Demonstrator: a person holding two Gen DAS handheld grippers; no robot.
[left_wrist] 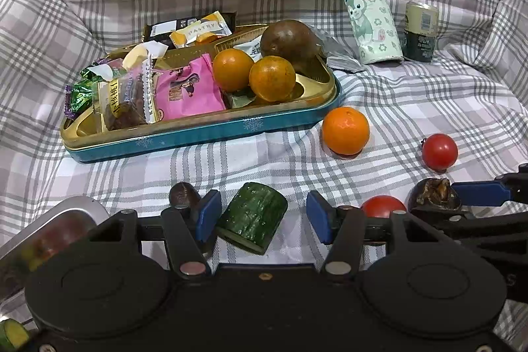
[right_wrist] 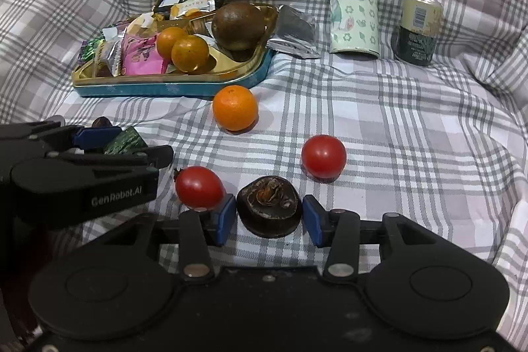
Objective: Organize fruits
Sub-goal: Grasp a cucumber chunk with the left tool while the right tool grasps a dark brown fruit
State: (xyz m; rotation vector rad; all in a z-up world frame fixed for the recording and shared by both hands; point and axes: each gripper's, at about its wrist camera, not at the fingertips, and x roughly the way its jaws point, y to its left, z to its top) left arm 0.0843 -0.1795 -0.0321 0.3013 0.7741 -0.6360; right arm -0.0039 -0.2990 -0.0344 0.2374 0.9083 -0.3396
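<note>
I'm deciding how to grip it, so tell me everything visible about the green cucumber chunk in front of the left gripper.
The short green cucumber chunk is a stubby cylinder with glossy, mottled dark-green skin and a flat cut end facing the camera. It lies tilted on its side on the grey-checked cloth, between the open blue pads of the left gripper; neither pad visibly presses on it.

bedsheet (right_wrist: 396, 108): grey-white plaid | tin tray (left_wrist: 204, 134): teal wall, gold inside | tangerine (left_wrist: 345, 130): orange | cherry tomato (right_wrist: 323, 156): red | cucumber piece (left_wrist: 252, 216): dark green | bottle (right_wrist: 353, 5): pale green, cartoon print | snack packet (left_wrist: 188, 88): pink | gripper pads (right_wrist: 227, 216): blue
</note>
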